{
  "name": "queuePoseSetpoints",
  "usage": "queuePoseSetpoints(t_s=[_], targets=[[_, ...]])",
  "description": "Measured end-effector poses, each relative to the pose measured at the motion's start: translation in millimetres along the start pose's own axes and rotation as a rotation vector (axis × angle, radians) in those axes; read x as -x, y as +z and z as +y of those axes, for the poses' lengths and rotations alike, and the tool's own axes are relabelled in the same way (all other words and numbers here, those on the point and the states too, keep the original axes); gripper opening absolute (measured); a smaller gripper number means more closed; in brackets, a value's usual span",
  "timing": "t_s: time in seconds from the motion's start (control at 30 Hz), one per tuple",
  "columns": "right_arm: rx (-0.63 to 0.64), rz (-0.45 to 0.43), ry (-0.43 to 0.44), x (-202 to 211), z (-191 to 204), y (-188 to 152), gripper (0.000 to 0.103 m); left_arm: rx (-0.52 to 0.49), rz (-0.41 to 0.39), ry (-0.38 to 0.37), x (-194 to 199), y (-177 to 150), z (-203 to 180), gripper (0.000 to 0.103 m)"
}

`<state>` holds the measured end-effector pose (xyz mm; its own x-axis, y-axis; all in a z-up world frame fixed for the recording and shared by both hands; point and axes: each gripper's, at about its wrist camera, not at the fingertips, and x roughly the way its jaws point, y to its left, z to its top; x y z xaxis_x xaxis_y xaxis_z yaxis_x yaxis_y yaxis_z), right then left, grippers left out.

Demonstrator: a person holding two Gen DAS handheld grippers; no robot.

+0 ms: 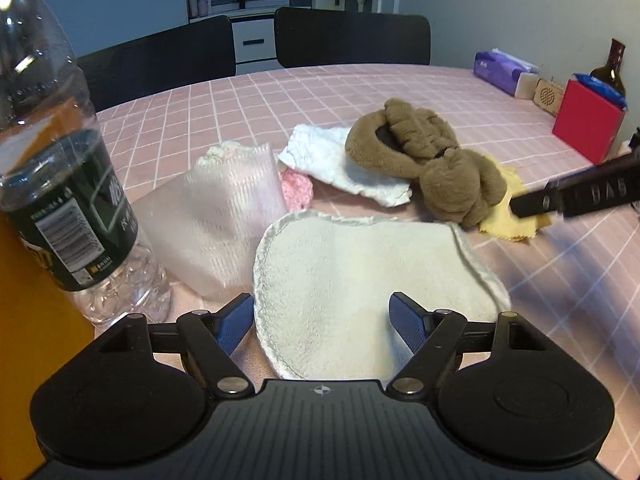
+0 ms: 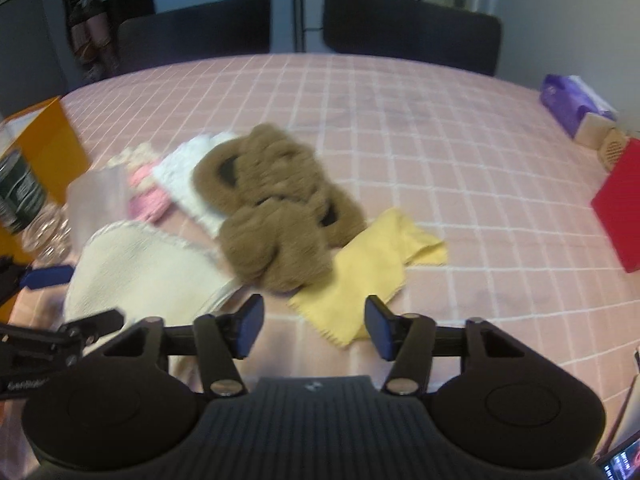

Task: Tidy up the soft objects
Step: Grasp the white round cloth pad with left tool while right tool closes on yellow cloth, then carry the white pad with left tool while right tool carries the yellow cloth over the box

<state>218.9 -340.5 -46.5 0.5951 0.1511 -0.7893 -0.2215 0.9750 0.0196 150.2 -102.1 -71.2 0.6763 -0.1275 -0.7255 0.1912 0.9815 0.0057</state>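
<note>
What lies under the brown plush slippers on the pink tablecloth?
Under the brown plush slippers lie parts of a white fluffy cloth on their left and a yellow cloth on their right. How far either extends beneath is covered; anything else underneath cannot be seen.

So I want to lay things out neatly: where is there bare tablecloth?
Free: the far half of the tablecloth toward the chairs, and the stretch between yellow cloth and red box. Crowded: brown slippers, cream towel and water bottle on the left.
</note>
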Motion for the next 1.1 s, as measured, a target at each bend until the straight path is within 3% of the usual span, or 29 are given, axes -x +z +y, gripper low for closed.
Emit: queuePoseSetpoints(t_s=[0.07, 0.2, 0.23, 0.37, 0.47, 0.57, 0.63, 0.7, 0.87, 1.1], targets=[[-0.027, 0.004, -0.014, -7, -9, 0, 0.060, -0.026, 0.001, 0.019, -1, -3, -4, 0.071], [-0.056, 0.025, -0.022, -21, -15, -5, 0.068, -0.076, -0.010, 0.033, 1, -6, -12, 0.049], [-0.054, 0.035, -0.026, -24, -15, -7, 0.068, -0.091, -0.017, 0.036, 2, -6, -13, 0.038], [-0.036, 0.069, -0.020, -36, -10, -14, 0.060, -0.117, -0.024, 0.016, 3, -6, -15, 0.022], [-0.002, 0.043, -0.029, -35, -4, -17, 0.054, -0.115, -0.029, 0.011, 5, -5, -16, 0.017], [0.024, 0.044, -0.016, -33, 2, -16, 0.029, -0.111, -0.047, 0.011, 10, -4, -16, 0.015], [0.037, 0.049, -0.025, -32, 5, -16, 0.007, -0.107, -0.059, 0.008, 16, -2, -16, 0.014], [0.043, 0.062, -0.030, -32, 5, -16, 0.000, -0.100, -0.073, -0.004, 23, -1, -16, 0.014], [0.033, 0.100, -0.027, -23, 6, -12, 0.000, -0.083, -0.131, -0.045, 49, 1, -17, 0.013], [0.102, 0.003, 0.011, 29, 32, 0, 0.000, -0.089, -0.236, -0.088, 95, 6, -16, 0.012]])
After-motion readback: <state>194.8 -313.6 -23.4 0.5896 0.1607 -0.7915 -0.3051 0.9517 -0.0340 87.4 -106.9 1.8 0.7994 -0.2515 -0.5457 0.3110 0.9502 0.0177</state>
